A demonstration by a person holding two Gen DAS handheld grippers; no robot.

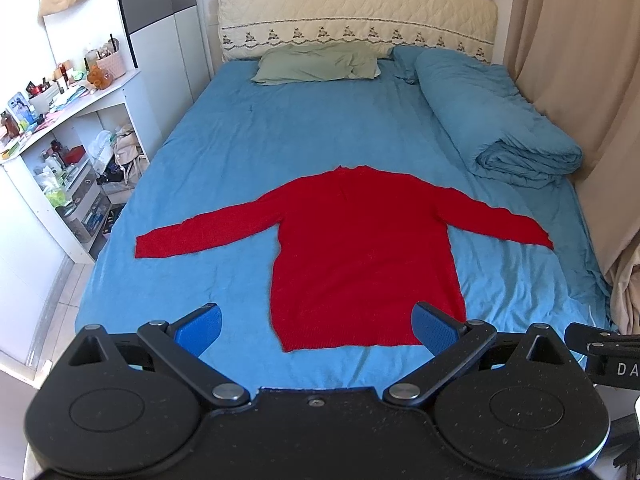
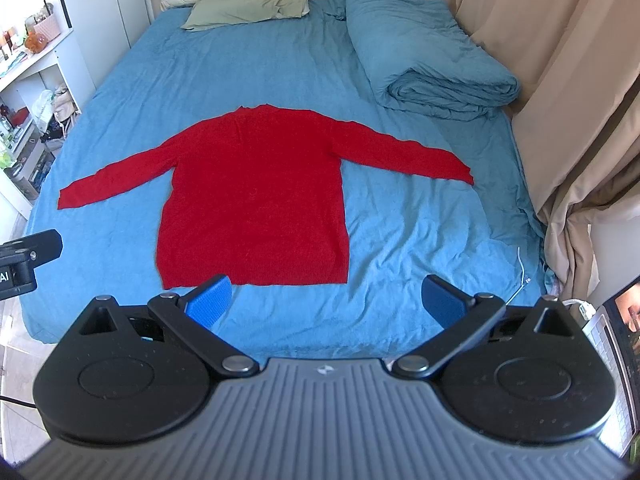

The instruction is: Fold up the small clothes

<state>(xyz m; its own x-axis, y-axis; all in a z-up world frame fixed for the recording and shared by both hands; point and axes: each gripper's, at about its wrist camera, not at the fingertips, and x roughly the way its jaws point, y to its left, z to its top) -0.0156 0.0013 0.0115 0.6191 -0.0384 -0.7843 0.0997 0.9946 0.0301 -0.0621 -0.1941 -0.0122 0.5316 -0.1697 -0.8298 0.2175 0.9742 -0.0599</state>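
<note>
A red long-sleeved sweater (image 1: 360, 248) (image 2: 256, 196) lies flat on the blue bed sheet (image 1: 240, 140) (image 2: 400, 220), collar away from me, both sleeves spread out to the sides. My left gripper (image 1: 318, 326) hovers open above the near edge of the bed, just short of the sweater's hem, with nothing between its blue pads (image 1: 200, 326). My right gripper (image 2: 328, 300) is open too, held over the sheet in front of the hem's right corner. Neither touches the sweater.
A rolled blue duvet (image 1: 500, 120) (image 2: 432, 60) lies along the bed's right side, a green pillow (image 1: 320, 62) (image 2: 248, 8) by the headboard. White shelves (image 1: 68, 132) full of items stand left. Beige curtains (image 2: 560, 100) hang right. A laptop (image 2: 616, 332) sits at the lower right.
</note>
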